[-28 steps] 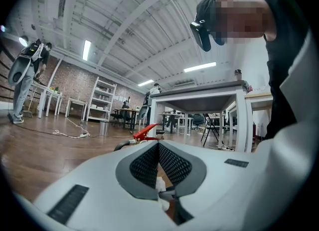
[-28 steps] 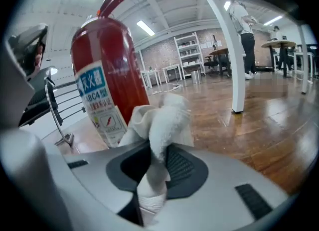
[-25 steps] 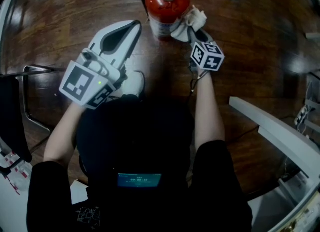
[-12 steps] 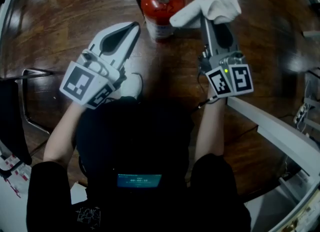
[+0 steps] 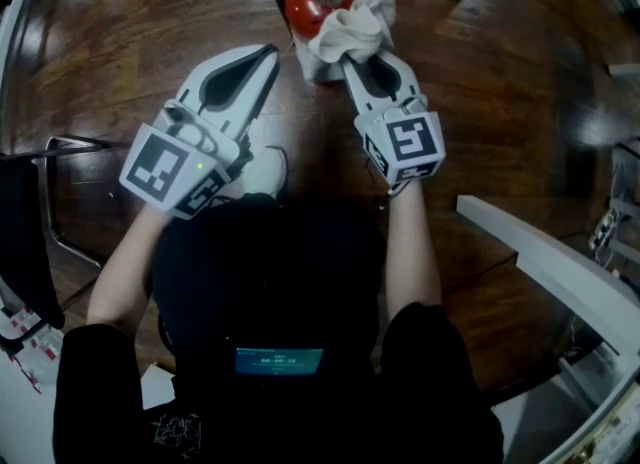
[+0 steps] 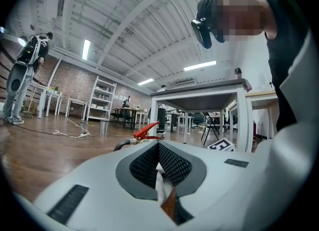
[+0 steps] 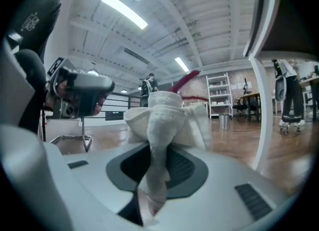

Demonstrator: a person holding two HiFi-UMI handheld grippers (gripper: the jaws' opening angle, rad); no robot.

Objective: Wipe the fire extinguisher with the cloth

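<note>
Right gripper (image 5: 355, 60), jaws pinching the white cloth (image 5: 350, 32), has swung back from upper right. The cloth now lies on the red fire extinguisher (image 5: 303, 4), upper centre, standing on the floor. I judge wiping resumed. Left gripper (image 5: 266, 55): jaws pressed together, empty.

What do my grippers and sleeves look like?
The left gripper and right gripper are light grey shells tapering to dark textured pads, each with a black-and-white marker cube. A green light shows on the left one. Sleeves are short and black.
</note>
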